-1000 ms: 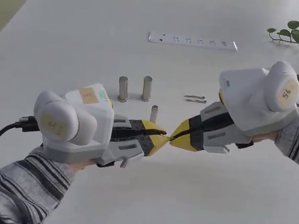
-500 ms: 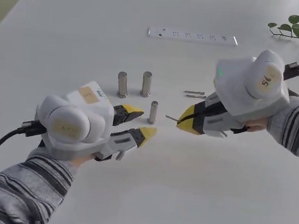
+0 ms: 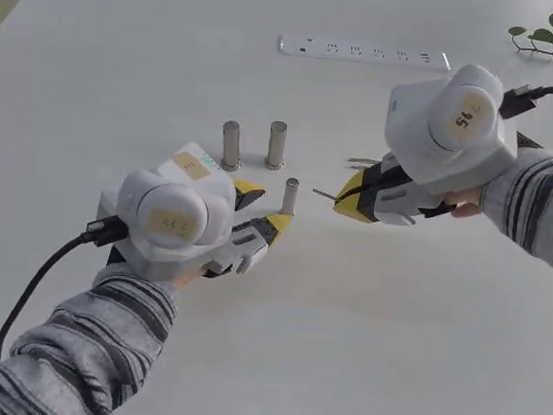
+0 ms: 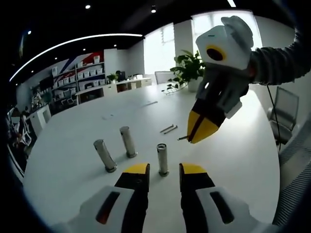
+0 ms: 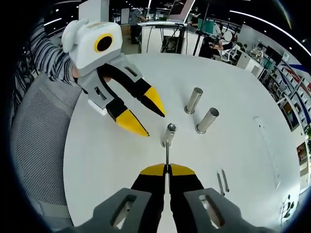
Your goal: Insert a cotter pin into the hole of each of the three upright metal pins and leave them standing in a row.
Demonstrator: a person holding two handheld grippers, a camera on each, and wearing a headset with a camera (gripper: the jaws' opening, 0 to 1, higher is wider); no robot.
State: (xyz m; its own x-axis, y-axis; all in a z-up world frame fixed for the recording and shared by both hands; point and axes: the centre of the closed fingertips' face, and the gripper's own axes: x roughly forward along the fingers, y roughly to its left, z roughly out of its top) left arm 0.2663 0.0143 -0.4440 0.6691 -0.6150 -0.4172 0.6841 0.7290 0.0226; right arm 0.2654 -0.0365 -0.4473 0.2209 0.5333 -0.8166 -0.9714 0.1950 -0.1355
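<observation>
Right gripper view shows your right gripper (image 5: 166, 170) clamped on a cotter pin (image 5: 166, 154), its tip just short of the nearest metal pin (image 5: 168, 132). Your left gripper (image 4: 164, 169) brackets that pin, jaws apart. None of the three looks pinned yet; two spare cotter pins (image 4: 168, 129) lie nearby.

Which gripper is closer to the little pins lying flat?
Right. The right gripper hovers just beside the loose cotter pins; the left gripper sits farther off, past the front metal pin.
</observation>
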